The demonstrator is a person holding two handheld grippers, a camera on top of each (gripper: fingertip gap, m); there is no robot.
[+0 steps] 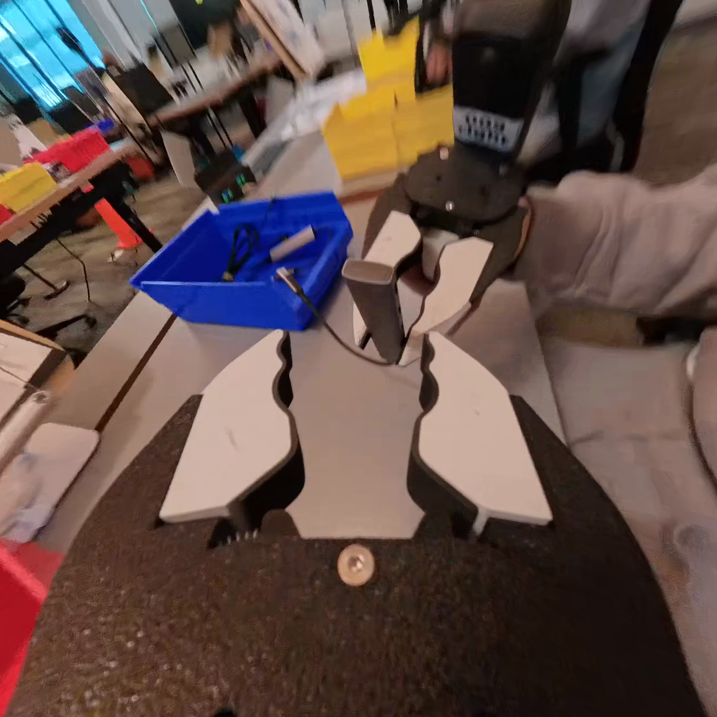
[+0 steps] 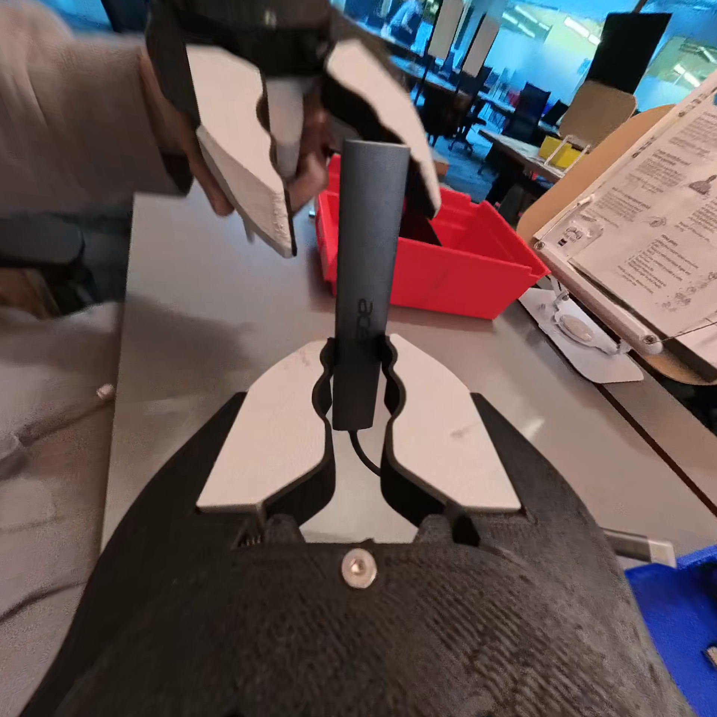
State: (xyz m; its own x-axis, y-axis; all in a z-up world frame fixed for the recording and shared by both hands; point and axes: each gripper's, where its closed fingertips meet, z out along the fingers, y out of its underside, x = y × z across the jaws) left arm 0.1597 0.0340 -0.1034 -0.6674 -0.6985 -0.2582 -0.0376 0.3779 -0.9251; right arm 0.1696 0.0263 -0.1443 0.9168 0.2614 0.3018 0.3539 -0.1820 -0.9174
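The right gripper (image 2: pixel 357 349) pinches the lower end of a dark grey bar-shaped adapter (image 2: pixel 368 248) between its fingers, its thin cable (image 2: pixel 362 452) trailing below. The left gripper (image 1: pixel 355 349) faces it with fingers spread wide and empty, the adapter's far end just between their tips above the grey surface (image 1: pixel 357 446). A blue bin (image 1: pixel 240 295) sits nearby.

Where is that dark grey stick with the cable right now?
In the right wrist view, the dark grey stick stands clamped in the right tool, above the table, before the red bin.
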